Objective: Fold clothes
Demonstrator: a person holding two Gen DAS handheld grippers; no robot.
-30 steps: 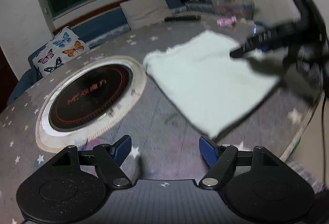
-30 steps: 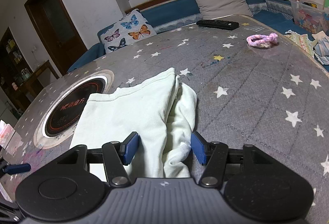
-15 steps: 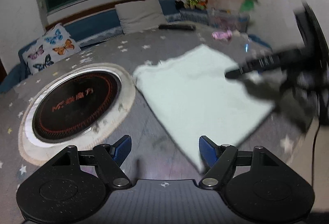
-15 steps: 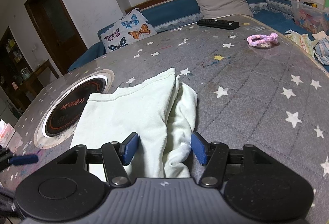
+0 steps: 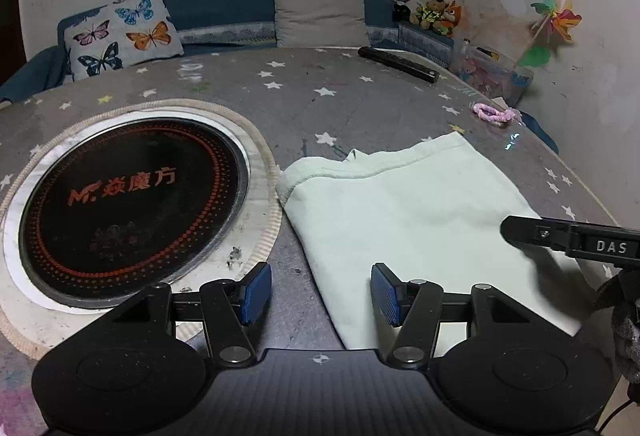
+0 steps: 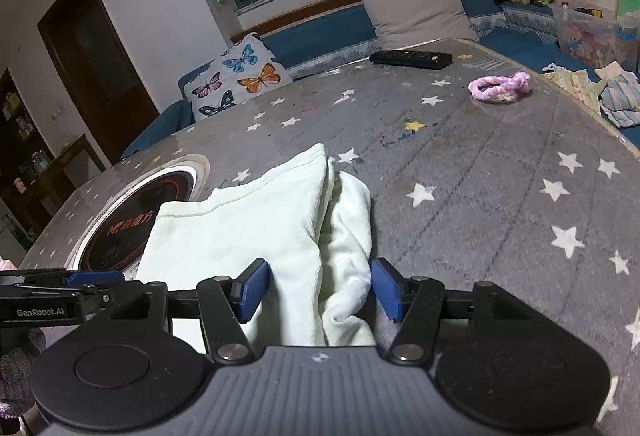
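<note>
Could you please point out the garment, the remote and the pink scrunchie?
garment [image 5: 404,220], left wrist view, flat middle.
remote [image 6: 410,59], right wrist view, middle of body.
scrunchie [image 6: 498,87], right wrist view, its loop.

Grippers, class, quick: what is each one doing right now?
Left gripper: open, holding nothing, at the pale green garment's edge.
Right gripper: open, jaws either side of the garment, not clamped.

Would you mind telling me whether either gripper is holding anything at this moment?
Nothing is held. The left gripper and right gripper are both open; the pale green garment lies between the right one's fingers, ungripped.

Right hand-held gripper agape, straddling pale garment
</note>
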